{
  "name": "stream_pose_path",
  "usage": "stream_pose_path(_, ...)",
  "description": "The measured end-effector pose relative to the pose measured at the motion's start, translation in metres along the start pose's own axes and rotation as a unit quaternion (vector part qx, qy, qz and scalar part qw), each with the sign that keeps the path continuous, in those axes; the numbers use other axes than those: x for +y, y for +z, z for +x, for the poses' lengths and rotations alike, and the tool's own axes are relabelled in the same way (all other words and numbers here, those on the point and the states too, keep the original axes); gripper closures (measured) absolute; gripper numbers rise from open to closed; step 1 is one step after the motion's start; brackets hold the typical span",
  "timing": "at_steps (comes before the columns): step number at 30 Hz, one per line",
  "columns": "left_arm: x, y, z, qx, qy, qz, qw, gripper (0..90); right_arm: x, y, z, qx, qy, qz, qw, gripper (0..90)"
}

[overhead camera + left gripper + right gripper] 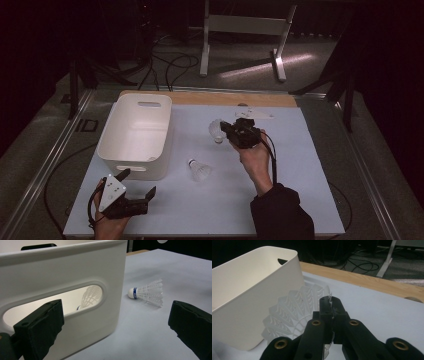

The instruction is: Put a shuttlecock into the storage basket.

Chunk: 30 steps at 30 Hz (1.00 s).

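1. We are holding the right gripper (229, 131) raised over the middle of the table (300, 165), its jaws pressed together on the edge of a white shuttlecock's skirt (216, 130); in the right gripper view the plastic rim is showing between the closed pads, and the skirt is fanning out to their left.
2. The held shuttlecock is hanging just right of the white bin (136, 134), apart from its wall, with its cork end pointing down.
3. A second shuttlecock (199, 170) is lying on its side on the table, near the bin's near right corner and well below the right gripper.
4. We are resting the left gripper (137, 182) at the table's near left edge, its jaws standing wide apart and gripping nothing.
5. In the left gripper view we are looking at the bin's handle slot (53, 302), through which a third shuttlecock (91, 296) inside the bin is showing.
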State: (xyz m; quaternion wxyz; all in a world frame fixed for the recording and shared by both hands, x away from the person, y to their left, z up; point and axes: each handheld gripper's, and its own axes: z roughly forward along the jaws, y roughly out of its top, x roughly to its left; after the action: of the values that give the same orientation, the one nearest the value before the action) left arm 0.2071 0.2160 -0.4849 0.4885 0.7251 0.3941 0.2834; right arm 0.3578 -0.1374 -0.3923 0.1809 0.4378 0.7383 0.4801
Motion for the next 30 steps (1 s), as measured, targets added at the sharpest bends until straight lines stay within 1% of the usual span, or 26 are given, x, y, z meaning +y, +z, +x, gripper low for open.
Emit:
stream_pose_path(10,0.0,0.0,0.0,0.0,0.0,0.0,1.0,0.6,0.003,0.005,0.007,0.009,-0.005,0.0,0.9999,89.9)
stream_pose_path(21,0.0,0.0,0.0,0.0,0.001,0.0,1.0,0.6,0.008,0.011,0.015,0.012,-0.014,0.0,0.9998,89.9)
stream_pose_path(30,0.0,0.0,0.0,-0.001,0.0,0.0,1.0,0.6,0.011,0.016,0.018,0.016,-0.017,0.005,0.9997,89.9)
